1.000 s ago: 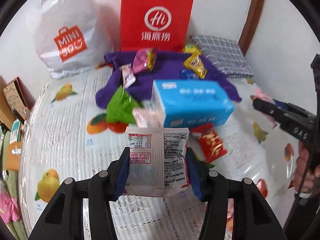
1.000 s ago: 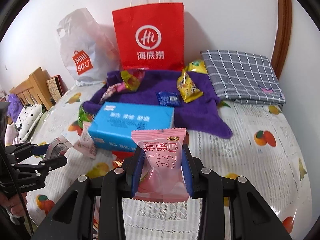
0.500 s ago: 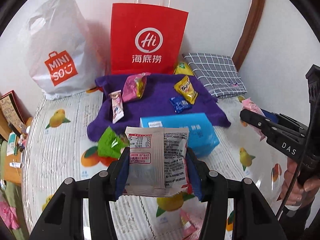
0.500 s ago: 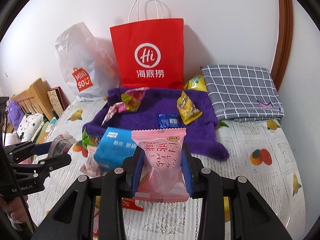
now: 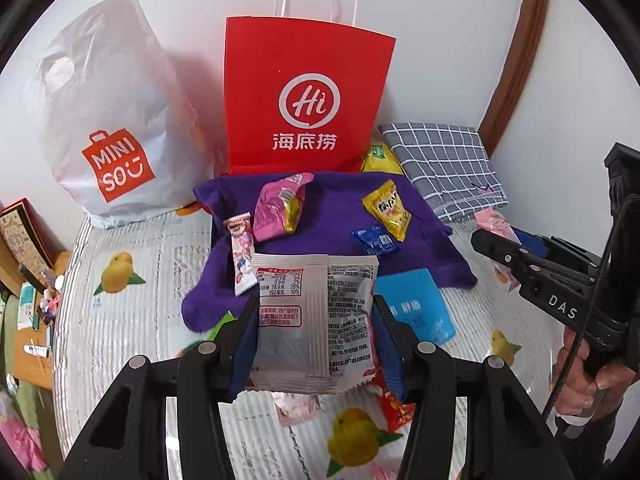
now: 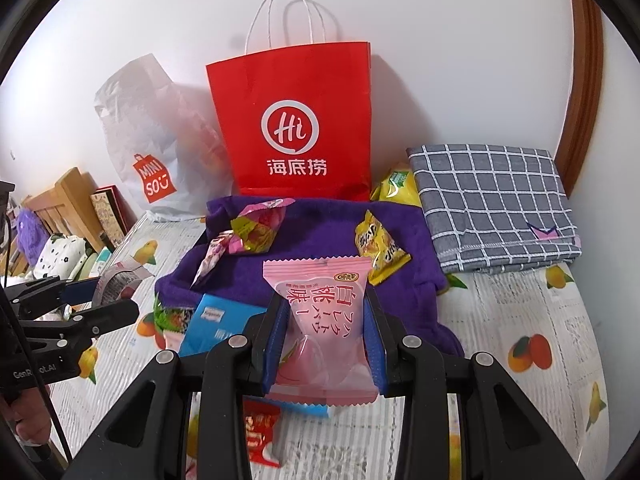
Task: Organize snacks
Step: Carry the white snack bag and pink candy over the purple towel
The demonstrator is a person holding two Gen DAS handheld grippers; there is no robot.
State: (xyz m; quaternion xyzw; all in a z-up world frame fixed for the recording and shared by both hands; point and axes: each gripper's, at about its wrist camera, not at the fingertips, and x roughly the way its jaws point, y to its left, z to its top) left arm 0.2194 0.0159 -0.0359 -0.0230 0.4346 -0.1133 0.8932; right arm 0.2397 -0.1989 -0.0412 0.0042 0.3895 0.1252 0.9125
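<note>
Both sets of jaws are clamped on snacks. My left gripper (image 5: 316,320) grips a grey-white packet (image 5: 314,322) across its width; my right gripper (image 6: 325,338) grips a pink packet (image 6: 325,320) the same way. Each packet hangs above the bed (image 5: 132,264), short of the purple towel (image 5: 332,208).

Progress, as I judge it: partial. Several snacks already lie on the purple towel: a pink-and-yellow bag (image 5: 280,208), a yellow packet (image 5: 387,210), a small blue packet (image 5: 375,242) and a slim white-pink bar (image 5: 241,254). Not yet sorted: both held packets, a red packet (image 6: 260,428) and a green packet (image 6: 170,314) on the bed near the blue box (image 5: 416,304).

Against the earlier frames: both grippers have risen and drawn back. The red paper bag (image 6: 296,120) now shows its handles in full, and the blue box sits lower in view, partly behind the held packets. Neither grip has changed.
</note>
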